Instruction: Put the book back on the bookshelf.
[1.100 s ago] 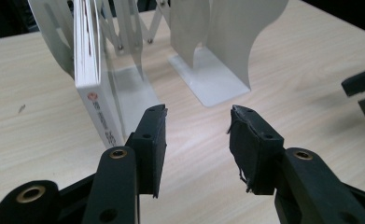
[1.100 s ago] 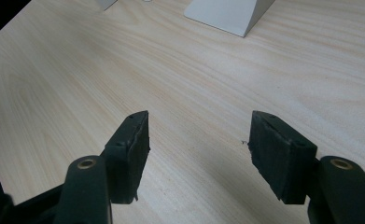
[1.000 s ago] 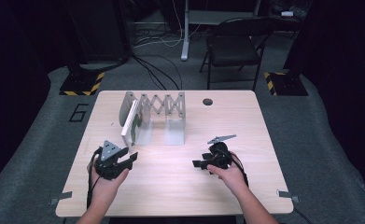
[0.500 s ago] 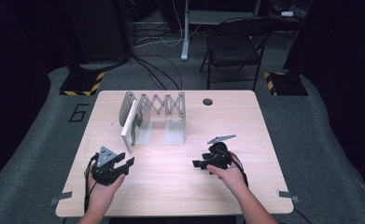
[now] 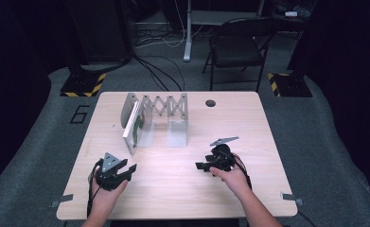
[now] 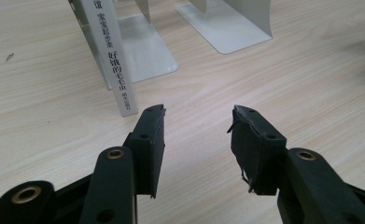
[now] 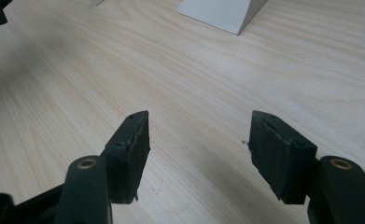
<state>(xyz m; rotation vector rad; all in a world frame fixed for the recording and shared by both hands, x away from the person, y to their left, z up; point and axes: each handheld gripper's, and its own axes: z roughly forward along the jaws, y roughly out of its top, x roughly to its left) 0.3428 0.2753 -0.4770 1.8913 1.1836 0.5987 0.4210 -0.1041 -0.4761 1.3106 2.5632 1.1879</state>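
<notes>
My left claw (image 6: pixel 196 135) apart, empty, low over the surface (image 5: pixel 173 184). Book (image 6: pixel 110 60) leans in the rack (image 5: pixel 161 111) just ahead. Right claw (image 7: pixel 196 154) apart, empty too.

- The bookend rack (image 5: pixel 166 111) stands on the table (image 5: pixel 268 142), toward its far left.
- A book (image 5: pixel 132 124) leans in the rack's left compartment.
- Left gripper (image 5: pixel 126 171) sits before the book — right gripper (image 5: pixel 202 166) well apart, before the rack's right plate (image 5: pixel 178 132).
</notes>
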